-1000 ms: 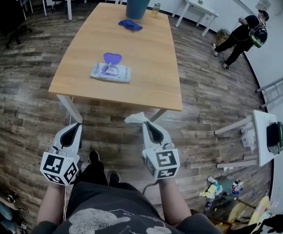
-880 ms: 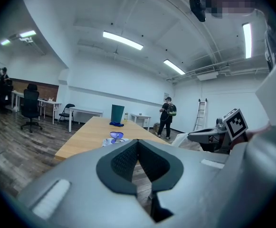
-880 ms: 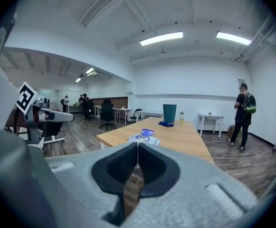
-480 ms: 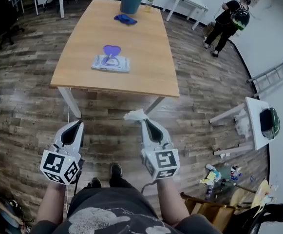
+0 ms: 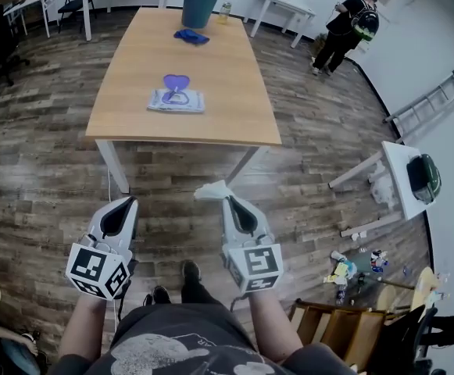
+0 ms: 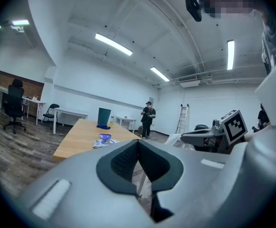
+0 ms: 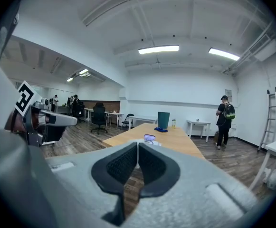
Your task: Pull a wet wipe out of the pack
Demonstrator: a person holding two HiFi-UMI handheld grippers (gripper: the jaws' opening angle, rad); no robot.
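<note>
Backing away from the table, wipe in hand.
Both grippers are hovering over the floor: the left gripper point(image 5: 125, 202) is closed on nothing, while the right gripper point(image 5: 227, 199) is pinching the wipe point(image 5: 210, 190) at its tips. The table point(image 5: 238, 119) is sitting farther off than a second ago, and the pack point(image 5: 176, 101) is lying on it, flap open. The pull looks done.
</note>
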